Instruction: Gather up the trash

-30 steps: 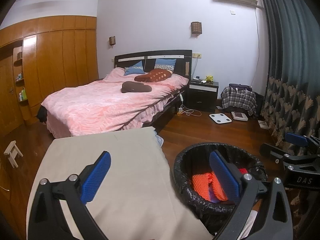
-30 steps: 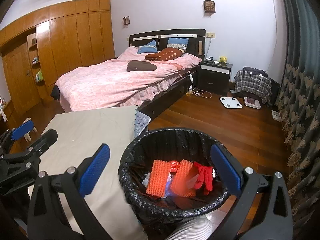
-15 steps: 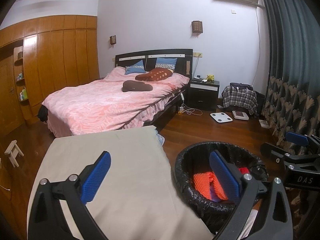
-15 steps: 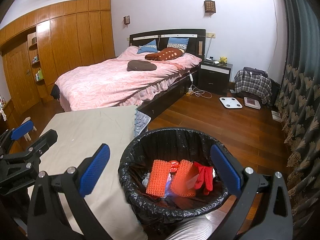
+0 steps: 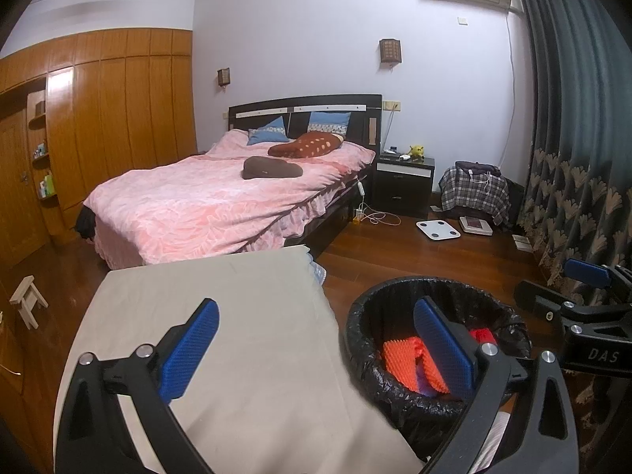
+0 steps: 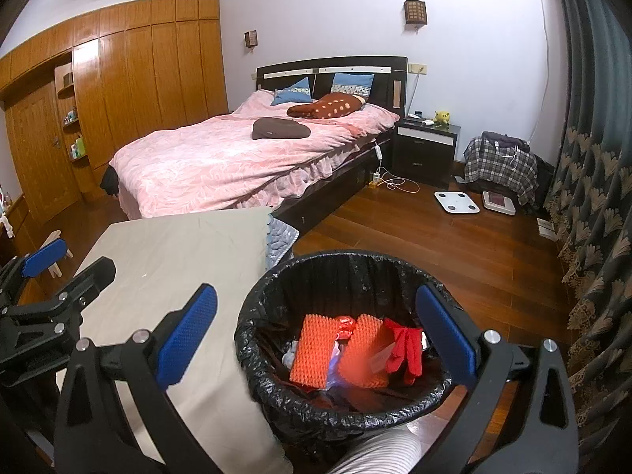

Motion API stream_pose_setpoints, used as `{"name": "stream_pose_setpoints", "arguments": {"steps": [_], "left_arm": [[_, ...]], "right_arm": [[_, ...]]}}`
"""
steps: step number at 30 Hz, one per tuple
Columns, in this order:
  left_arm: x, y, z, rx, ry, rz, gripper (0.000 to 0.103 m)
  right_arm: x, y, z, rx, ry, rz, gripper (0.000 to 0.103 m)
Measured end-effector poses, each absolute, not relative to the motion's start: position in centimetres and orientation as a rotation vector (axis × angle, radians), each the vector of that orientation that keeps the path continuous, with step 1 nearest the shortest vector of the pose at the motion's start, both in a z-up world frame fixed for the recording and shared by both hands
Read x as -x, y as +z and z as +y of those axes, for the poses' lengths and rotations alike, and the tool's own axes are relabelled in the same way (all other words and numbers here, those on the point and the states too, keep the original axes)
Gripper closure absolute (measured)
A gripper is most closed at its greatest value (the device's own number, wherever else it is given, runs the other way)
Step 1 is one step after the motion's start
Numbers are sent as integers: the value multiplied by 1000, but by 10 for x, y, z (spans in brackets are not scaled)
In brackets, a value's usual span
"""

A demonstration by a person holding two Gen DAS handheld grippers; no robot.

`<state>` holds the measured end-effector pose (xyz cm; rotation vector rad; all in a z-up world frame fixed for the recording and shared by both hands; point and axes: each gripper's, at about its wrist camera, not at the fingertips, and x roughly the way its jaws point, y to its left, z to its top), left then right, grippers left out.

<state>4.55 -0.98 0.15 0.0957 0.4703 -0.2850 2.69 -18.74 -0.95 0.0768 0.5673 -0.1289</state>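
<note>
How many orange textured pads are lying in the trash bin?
2. One orange pad lies left of centre in the bin; the other orange pad lies just right of it, beside the red glove. More may be buried underneath.

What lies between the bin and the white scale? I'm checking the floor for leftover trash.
Only bare wood floor between bin and scale, seen in the right wrist view.

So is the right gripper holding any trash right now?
No, the right gripper is open and empty above the bin.
</note>
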Motion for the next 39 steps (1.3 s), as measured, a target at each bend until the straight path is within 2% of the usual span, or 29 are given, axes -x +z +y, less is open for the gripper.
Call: {"name": "stream_pose_setpoints", "arguments": {"steps": [39], "left_arm": [[-47,-9,-5,-94,-282,489,6]], "right_arm": [[-27,-11,-187,-77,-130,571,5]]}}
